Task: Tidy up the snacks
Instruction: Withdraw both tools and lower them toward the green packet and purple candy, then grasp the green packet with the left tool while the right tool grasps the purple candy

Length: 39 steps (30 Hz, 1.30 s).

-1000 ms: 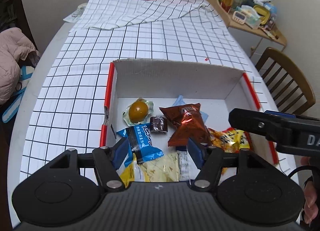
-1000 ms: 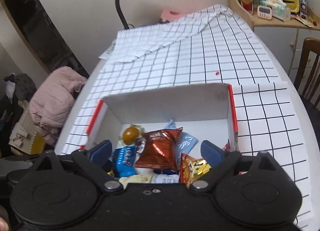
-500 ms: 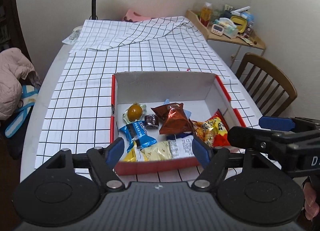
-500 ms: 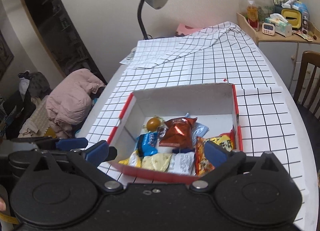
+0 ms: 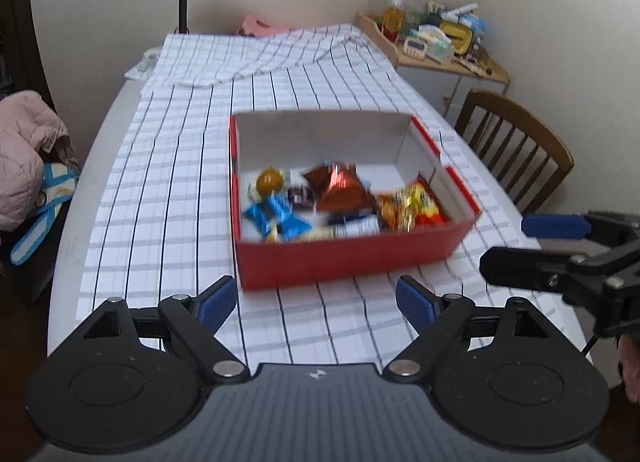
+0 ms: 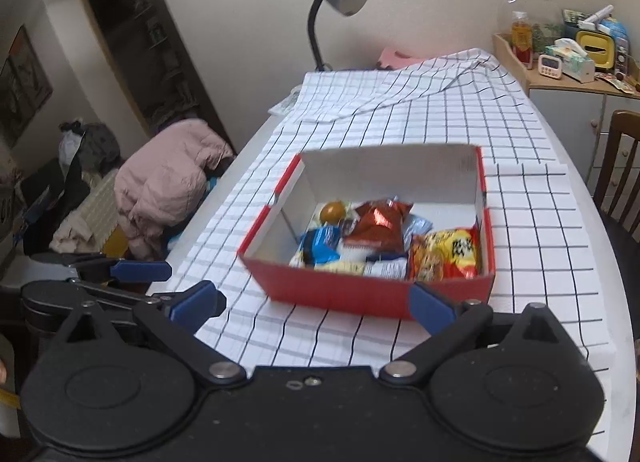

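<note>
Box: red cardboard box [image 5: 344, 258], white inside, open top, straight walls, standing on the surface [image 5: 168, 198] near its front edge.
Snacks: crinkled foil and plastic packets heaped in the box's near half; a shiny brown-red pouch [image 6: 378, 228] on top, a blue wrapper [image 5: 276, 216] at left, a yellow-orange bag [image 6: 448, 252] at right, a round amber sweet [image 5: 269, 180] in clear wrap.
Surface cover: white cloth with a black grid, rumpled at the far end.
Left gripper [image 5: 316, 304]: jaws opening, nothing between them, short of the box.
Right gripper [image 6: 316, 306]: jaws spread wide, empty, before the box's front wall.
</note>
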Each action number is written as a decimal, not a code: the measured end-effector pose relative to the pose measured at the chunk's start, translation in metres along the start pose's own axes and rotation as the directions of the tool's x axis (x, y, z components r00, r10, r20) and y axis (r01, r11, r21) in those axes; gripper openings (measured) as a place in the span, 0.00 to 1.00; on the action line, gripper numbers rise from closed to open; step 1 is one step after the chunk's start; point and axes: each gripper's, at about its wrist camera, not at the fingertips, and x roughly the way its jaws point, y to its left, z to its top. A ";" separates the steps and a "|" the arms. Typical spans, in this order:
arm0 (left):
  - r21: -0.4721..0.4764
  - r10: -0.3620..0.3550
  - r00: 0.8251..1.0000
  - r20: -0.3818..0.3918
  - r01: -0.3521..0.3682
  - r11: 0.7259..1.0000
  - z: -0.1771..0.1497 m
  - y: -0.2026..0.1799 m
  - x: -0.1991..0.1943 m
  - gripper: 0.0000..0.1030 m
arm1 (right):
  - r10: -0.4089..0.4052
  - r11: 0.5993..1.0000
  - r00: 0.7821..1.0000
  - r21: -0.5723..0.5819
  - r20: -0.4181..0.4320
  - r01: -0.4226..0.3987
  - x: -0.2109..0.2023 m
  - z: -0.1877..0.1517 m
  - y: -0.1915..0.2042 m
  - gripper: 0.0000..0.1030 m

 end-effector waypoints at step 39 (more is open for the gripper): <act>-0.576 0.244 0.833 -0.497 -0.527 0.625 -0.095 -0.015 0.117 0.84 | 0.162 0.946 0.948 -0.230 -0.275 -0.228 0.069 -0.025 -0.065 0.90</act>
